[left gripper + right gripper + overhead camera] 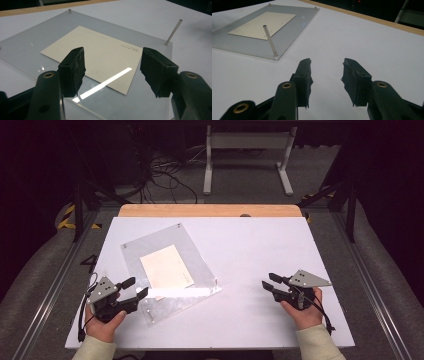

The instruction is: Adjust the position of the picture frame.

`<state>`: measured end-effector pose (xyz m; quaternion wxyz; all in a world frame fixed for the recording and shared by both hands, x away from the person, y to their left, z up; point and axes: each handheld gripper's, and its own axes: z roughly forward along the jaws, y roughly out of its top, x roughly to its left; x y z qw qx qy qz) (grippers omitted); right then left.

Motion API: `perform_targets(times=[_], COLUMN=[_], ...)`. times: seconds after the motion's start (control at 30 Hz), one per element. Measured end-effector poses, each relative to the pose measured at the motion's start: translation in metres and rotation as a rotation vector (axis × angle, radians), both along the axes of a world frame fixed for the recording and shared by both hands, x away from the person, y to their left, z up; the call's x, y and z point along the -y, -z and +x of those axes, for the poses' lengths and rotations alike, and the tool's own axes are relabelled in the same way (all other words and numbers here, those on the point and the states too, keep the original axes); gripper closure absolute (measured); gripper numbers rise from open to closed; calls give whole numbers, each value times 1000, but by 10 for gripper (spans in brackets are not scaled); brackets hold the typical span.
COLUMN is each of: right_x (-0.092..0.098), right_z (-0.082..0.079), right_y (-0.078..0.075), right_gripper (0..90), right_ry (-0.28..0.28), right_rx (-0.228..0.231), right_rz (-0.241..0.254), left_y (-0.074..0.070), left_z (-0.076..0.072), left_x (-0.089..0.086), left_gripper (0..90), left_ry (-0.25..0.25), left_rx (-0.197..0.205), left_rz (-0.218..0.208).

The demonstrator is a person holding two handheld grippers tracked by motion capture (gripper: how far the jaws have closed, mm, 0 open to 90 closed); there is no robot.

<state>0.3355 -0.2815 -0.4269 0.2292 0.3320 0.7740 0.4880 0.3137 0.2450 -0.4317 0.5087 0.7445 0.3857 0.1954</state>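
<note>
Both grippers spread, left one at the acrylic plate

Currently the left gripper (134, 289) sits at the near-left corner of the clear rectangular acrylic plate (197, 257), its jaws spread apart and grasping nothing. In the left gripper view those two black jaws hang over the plate's near edge, framing the cream rectangular paper card (92, 53) that lies flat on the plate; whether they touch the plate I cannot tell. The card (165, 266) rests near the middle of the plate, which lies askew on the left half of the white bench (260, 245). Small metal studs mark the plate's corners, and a thin metal pin (269, 41) stands upright at the corner nearest the right gripper.

The right gripper (269, 283) is held over bare bench on the right side, well apart from the plate, with its jaws released and empty between them. A pale-sleeved hand (306, 310) holds it; another hand (104, 322) holds the left gripper.
</note>
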Motion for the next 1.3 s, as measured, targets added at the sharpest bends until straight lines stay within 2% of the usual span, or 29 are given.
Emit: perform_targets(times=[0.17, 0.23, 0.3, 0.47, 0.57, 0.6, 0.7, 0.87, 1.0, 1.1, 1.3], right_x=[-6, -8, -11, -21, -29, -38, -47, -71, -91, -106, -132], right_z=[-1, -2, -1, 2, 3, 5, 8, 17, 26, 29, 38], right_y=[-3, -3, -3, -5, -8, -12, -16, -18, -16, -13, -2], right_gripper=[570, 567, 562, 552, 552, 552, 552, 537, 525, 523, 523], right_ry=[-13, -18, -23, -32, -50, -69, -89, -123, -149, -172, -199], right_rx=[8, 7, 2, -12, -20, -33, -40, -50, -86, -92, -135], right_rz=[-7, -14, -13, -2, -4, 5, 16, -11, -18, -40, -63], left_y=[-7, -9, -10, -11, -11, -10, -10, -9, -9, -9, -7], left_z=[-6, -9, -13, -17, -18, -19, -19, -19, -19, -17, -15], left_x=[3, 5, 10, 15, 16, 16, 14, 12, 11, 9, 6], left_gripper=[412, 412, 411, 411, 410, 409, 408, 396, 392, 392, 388], left_ry=[44, 62, 87, 111, 114, 111, 103, 93, 83, 78, 59], left_rx=[9, 8, 15, 20, 20, 14, 12, 3, 3, 7, -3], left_rz=[-6, 5, 37, 61, 67, 69, 70, 58, 59, 55, 43])
